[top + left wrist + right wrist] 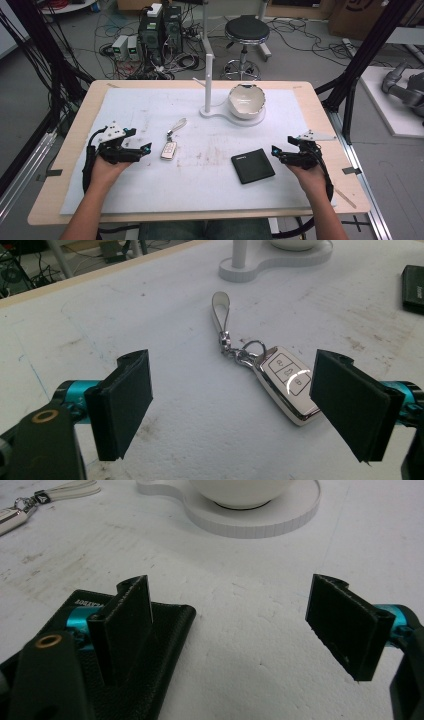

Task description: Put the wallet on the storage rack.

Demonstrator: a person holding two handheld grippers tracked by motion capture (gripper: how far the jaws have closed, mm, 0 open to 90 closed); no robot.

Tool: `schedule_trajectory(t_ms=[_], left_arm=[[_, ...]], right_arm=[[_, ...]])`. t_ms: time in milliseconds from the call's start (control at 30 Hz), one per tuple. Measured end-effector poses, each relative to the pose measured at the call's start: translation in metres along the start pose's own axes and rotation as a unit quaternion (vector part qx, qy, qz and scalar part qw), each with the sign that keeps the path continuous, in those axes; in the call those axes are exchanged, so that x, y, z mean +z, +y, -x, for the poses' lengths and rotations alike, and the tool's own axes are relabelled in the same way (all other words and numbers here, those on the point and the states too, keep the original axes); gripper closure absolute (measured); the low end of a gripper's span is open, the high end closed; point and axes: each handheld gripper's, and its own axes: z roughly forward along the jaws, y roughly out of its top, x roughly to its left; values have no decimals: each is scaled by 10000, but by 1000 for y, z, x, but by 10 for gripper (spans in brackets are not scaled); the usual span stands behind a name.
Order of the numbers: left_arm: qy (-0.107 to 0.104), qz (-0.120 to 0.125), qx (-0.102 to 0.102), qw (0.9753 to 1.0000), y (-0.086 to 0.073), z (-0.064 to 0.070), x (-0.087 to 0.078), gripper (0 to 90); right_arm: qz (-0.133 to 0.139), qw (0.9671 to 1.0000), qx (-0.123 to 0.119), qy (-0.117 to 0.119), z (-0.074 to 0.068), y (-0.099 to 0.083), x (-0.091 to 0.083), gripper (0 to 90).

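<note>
On the pale wooden counter (320, 107), covered by a scuffed, stained white sheet (200, 175), the left tongs (146, 148) rest with their flat black rubbery jaws spread wide apart, holding nothing, just beside a glossy silver car key fob (169, 149) with a white looped strap (177, 124). Farther right stand a white post on a flat keyhole-shaped base (207, 111) carrying a rounded white bowl (246, 100), then a matte black leather-grained wallet (252, 165), its printed label too small to read. Rightmost, the right tongs (274, 149) also gape empty, near the wallet's corner, one jaw hiding part of it in the right gripper view.
</note>
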Motion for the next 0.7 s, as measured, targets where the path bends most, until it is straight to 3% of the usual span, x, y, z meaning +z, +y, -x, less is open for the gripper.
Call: schedule_trajectory(t_ms=[600,700], left_arm=[[-43,-43,67,10000,-1,-1,2,172],[-84,-8,73,9999,-2,0,2,172]], right_arm=[[-118,9999,-71,54,-3,-1,6,189],[-259,9996,-73,-106,-7,-2,8,189]])
